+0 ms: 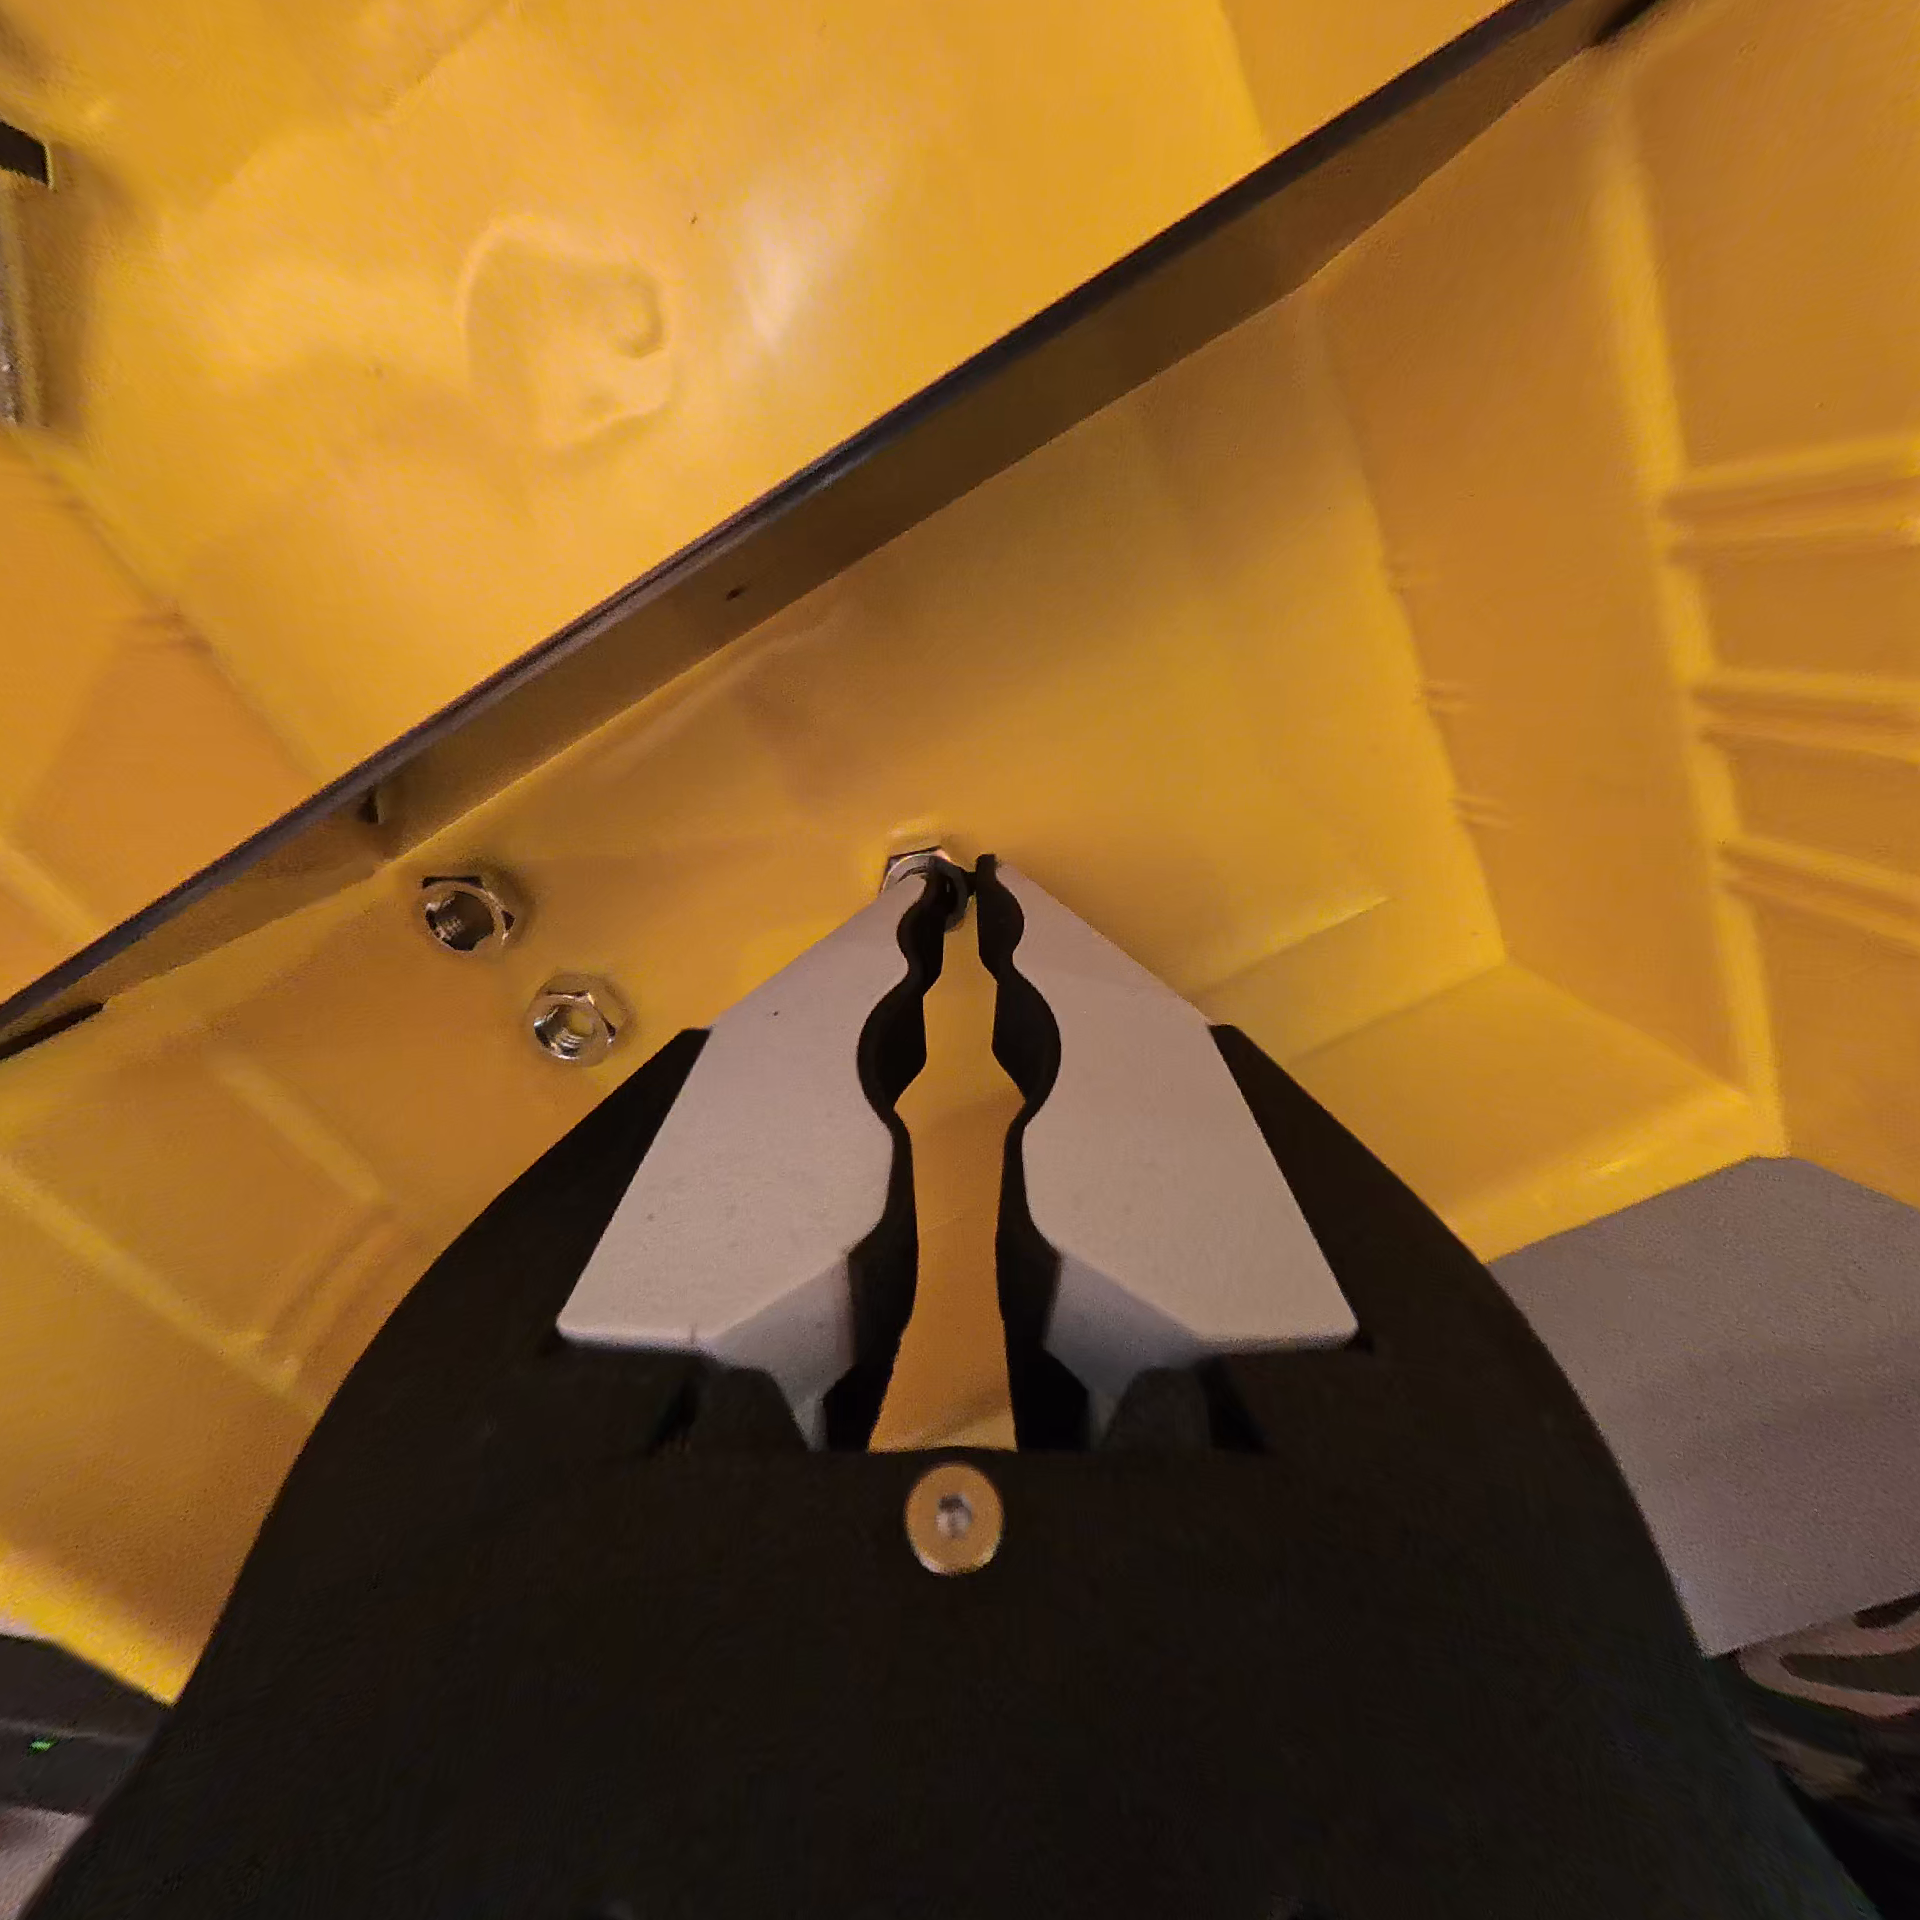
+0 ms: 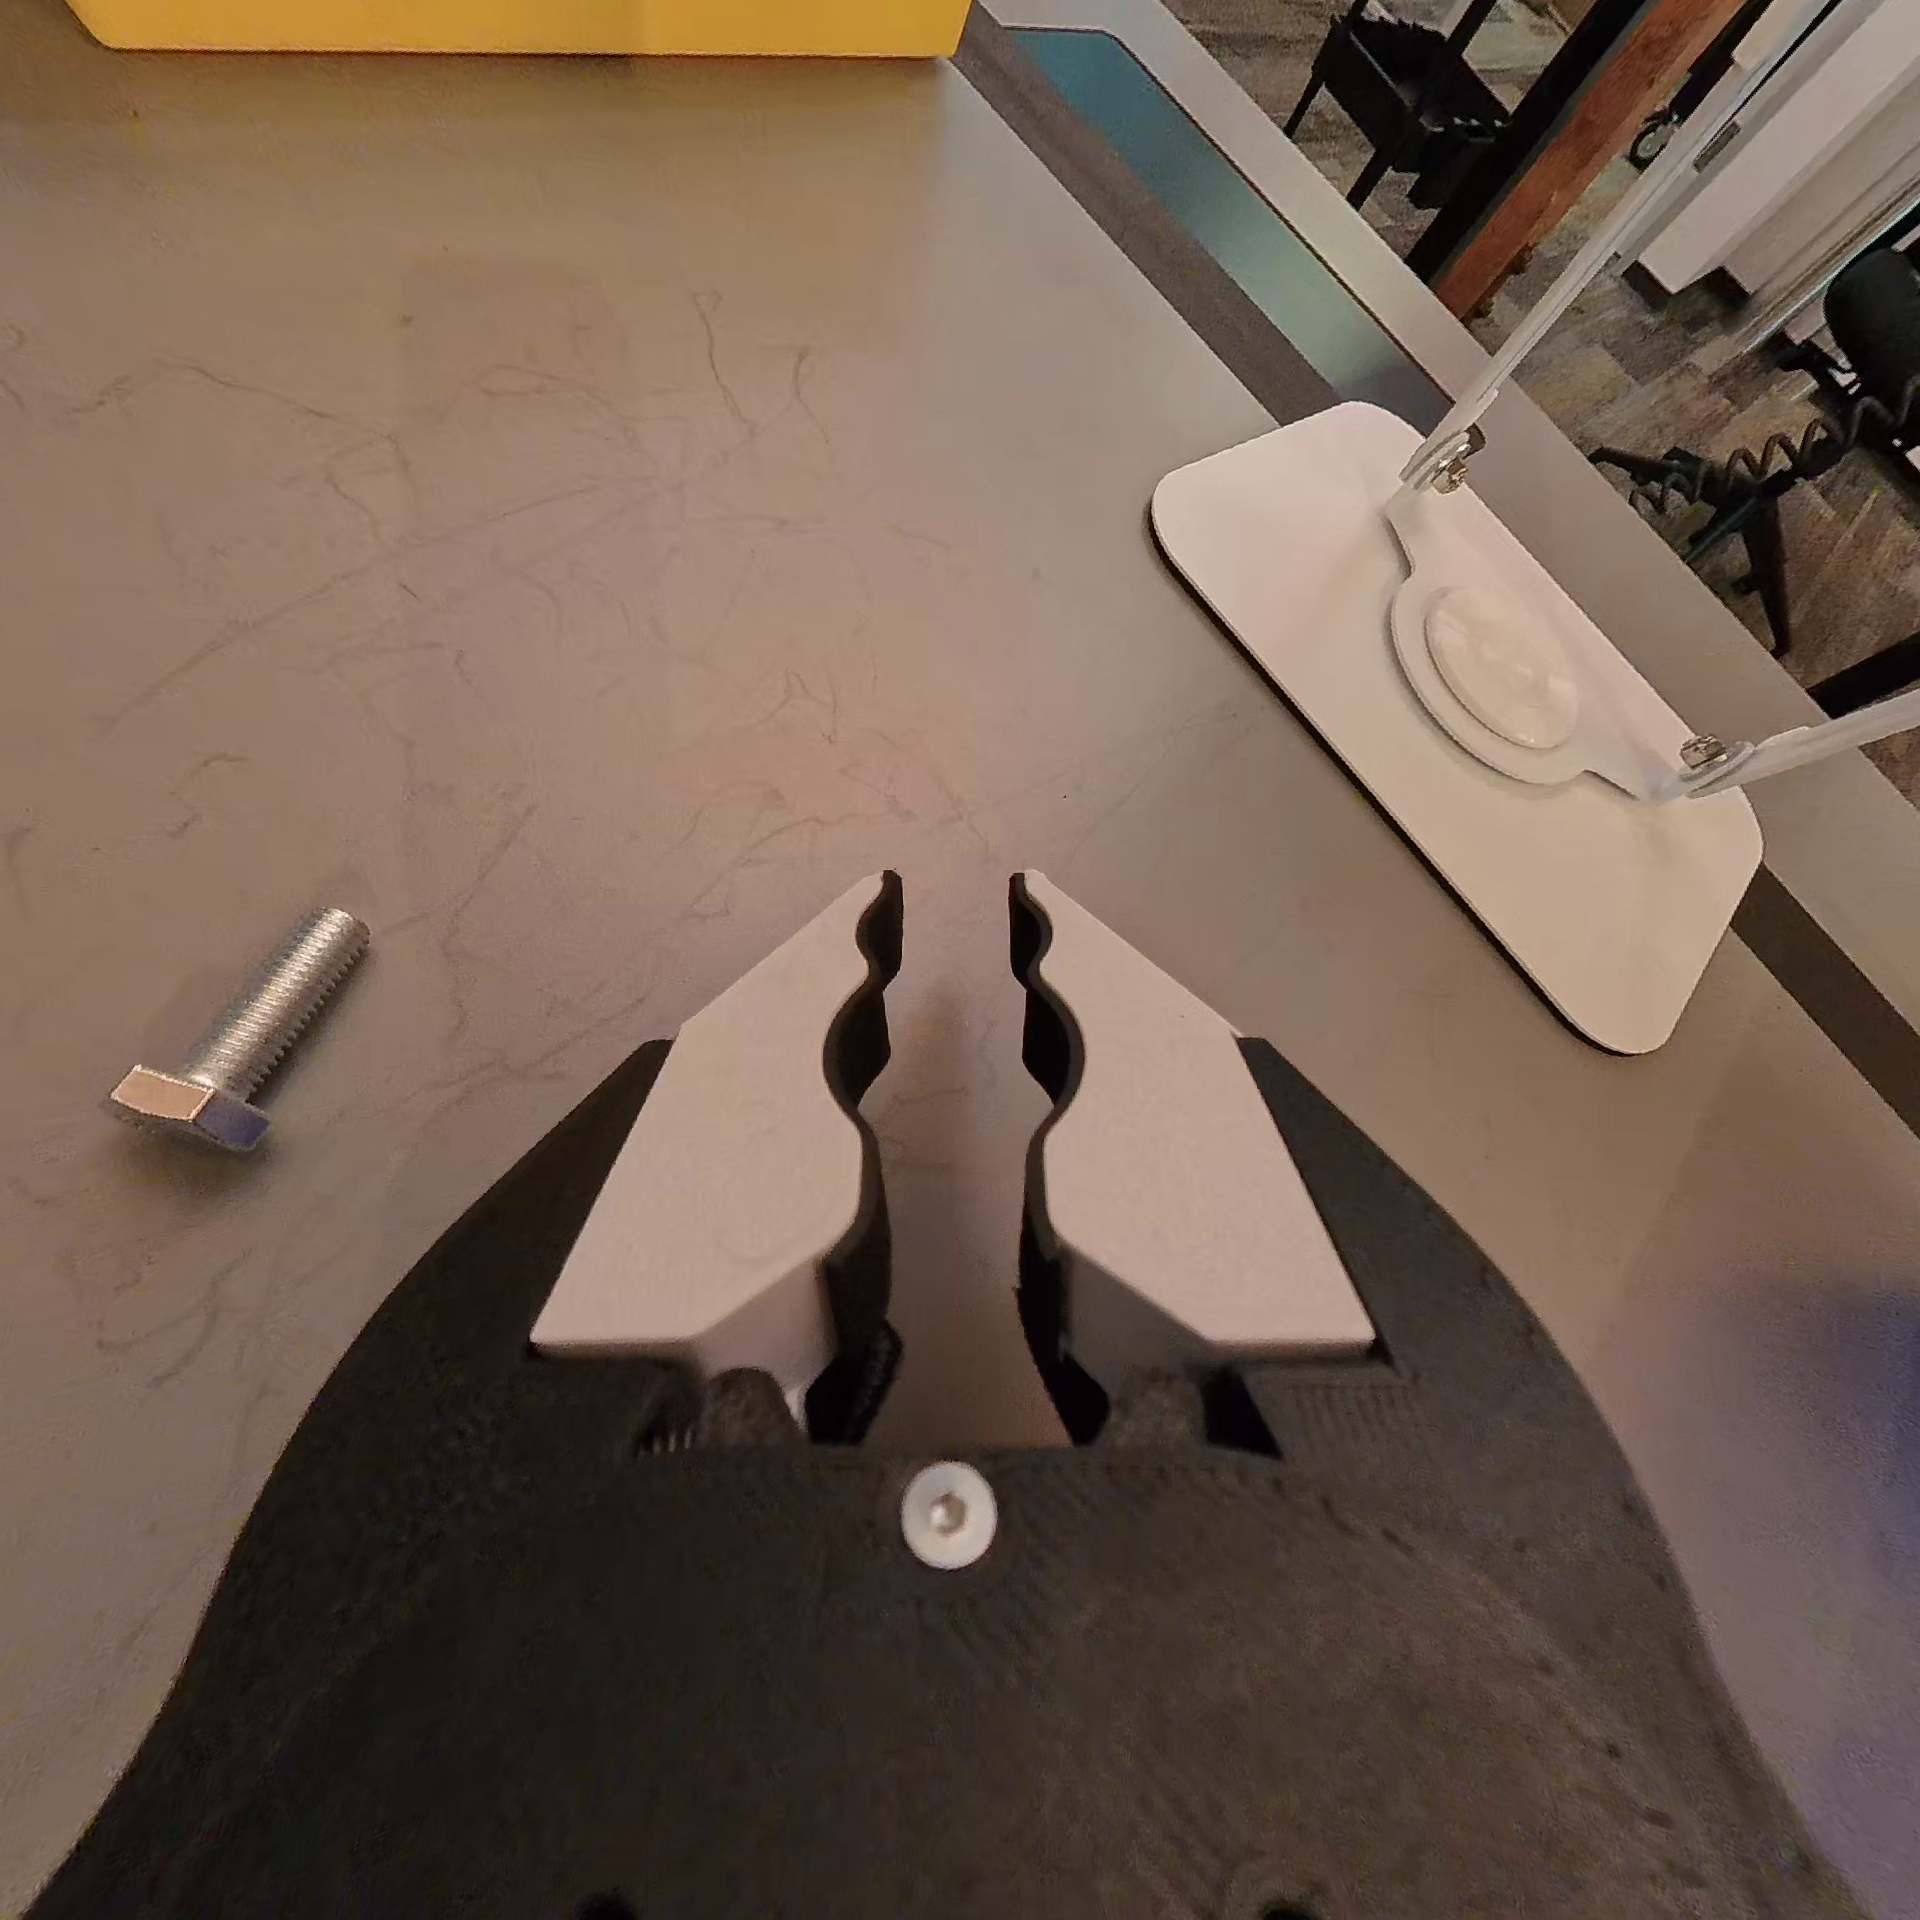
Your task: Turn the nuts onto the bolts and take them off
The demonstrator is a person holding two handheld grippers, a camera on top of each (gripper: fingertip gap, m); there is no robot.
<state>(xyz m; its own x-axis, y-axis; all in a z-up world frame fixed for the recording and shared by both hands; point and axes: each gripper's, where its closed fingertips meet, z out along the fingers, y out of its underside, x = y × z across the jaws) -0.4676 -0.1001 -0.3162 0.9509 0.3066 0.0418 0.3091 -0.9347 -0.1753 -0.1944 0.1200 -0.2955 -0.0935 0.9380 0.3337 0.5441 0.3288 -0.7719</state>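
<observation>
Left gripper (image 1: pixel 961 883) is lowered into a yellow bin (image 1: pixel 1143 644), its jaws nearly closed and pinched on a small nut (image 1: pixel 912 868) at the tips. Two loose nuts (image 1: pixel 470 911) are seen beside it on the bin floor. Right gripper (image 2: pixel 956 894) is held over the grey table (image 2: pixel 623 468), jaws parted and empty. A bolt (image 2: pixel 260 1023) is seen lying on the table to its left, well apart.

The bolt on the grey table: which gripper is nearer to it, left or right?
Right. The right gripper hovers open beside the bolt, which lies to its left. The left gripper is inside the yellow bin, at a nut.
</observation>
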